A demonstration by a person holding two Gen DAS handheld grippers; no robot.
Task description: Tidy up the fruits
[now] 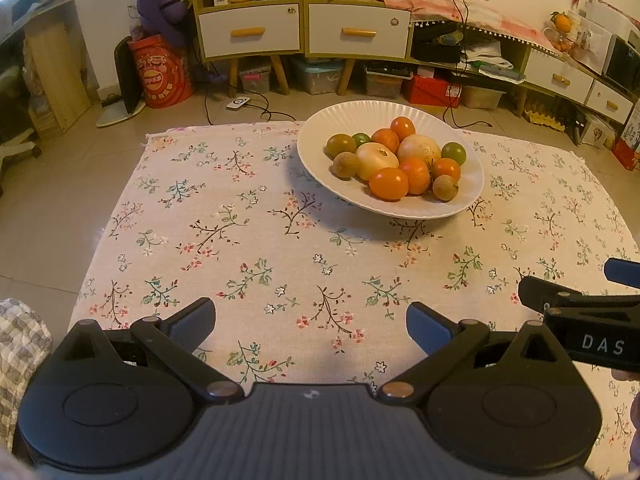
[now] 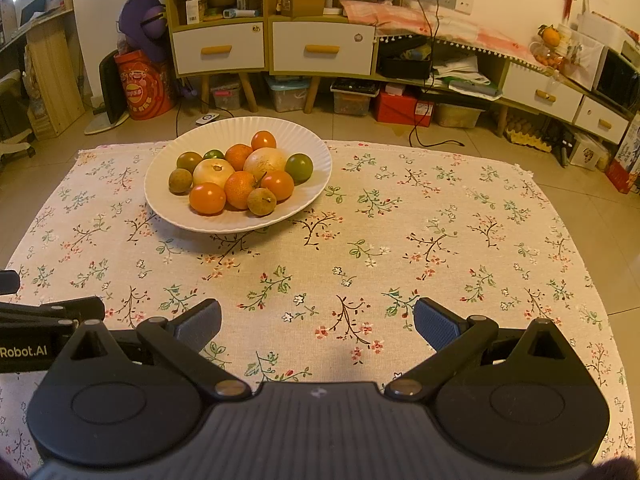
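A white ribbed plate stands at the far side of the floral cloth and holds several fruits: orange tangerines, green ones, two pale round fruits and small brown ones. My left gripper hovers open over the near part of the cloth, well short of the plate. Beside it, my right gripper also stands open with nothing between its fingers. Each gripper shows at the edge of the other's view.
The floral tablecloth covers a low table. Behind it stand yellow cabinets with white drawers, storage boxes, cables on the tiled floor and a red drum. A checked fabric lies at the near left.
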